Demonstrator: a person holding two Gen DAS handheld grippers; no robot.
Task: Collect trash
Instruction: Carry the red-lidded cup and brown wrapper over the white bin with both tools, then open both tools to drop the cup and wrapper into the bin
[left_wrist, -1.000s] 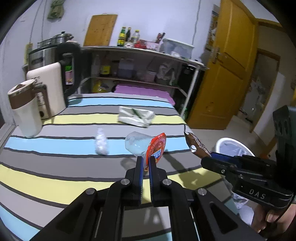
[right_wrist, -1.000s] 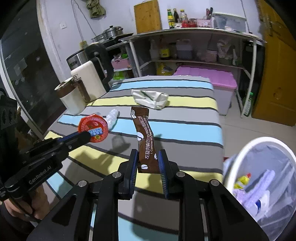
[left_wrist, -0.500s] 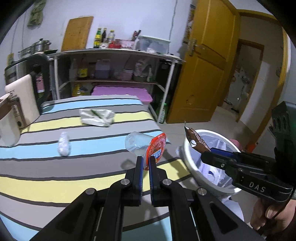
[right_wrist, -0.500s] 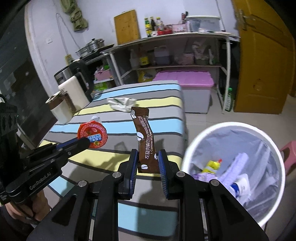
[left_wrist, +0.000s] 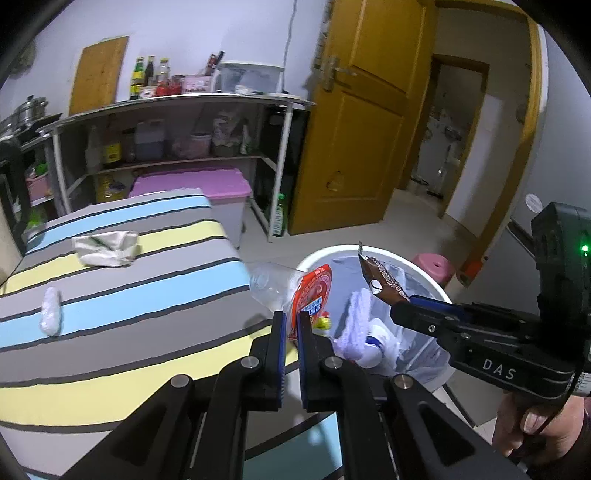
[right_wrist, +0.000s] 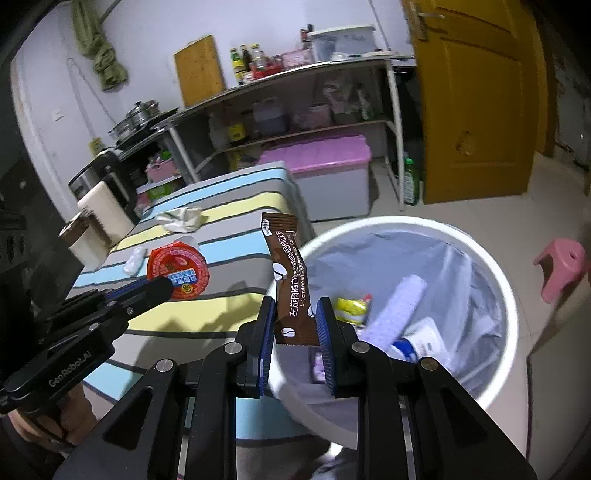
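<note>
Risk is highest for the left claw (left_wrist: 290, 325): it is clamped on the red foil lid of a clear plastic jelly cup (left_wrist: 291, 291), and this cup seems to hang over the table (left_wrist: 110, 332) edge, beside the white trash bin (right_wrist: 495, 273), not clearly above its opening. If the claw lets go here, I judge the cup may hit the rim or fall on the floor. The thin lid could also slip or tear, because the fingers pinch only its edge.

The right claw (right_wrist: 295, 325) is clamped on the lower end of a brown coffee sachet (right_wrist: 290, 280), which stands upright near the front rim of the bin. The sachet is light and flat, so on release it may flutter and land on the rim or outside.

On the striped cloth still lie a crumpled white wrapper (left_wrist: 105, 247) and a small white plastic wad (left_wrist: 50, 314), well apart from both claws.

Hard to tell: if the cup is empty, and how deep the bin is, because its liner and trash hide the bottom. The claw bodies cover the near table edge and the bin's base.
</note>
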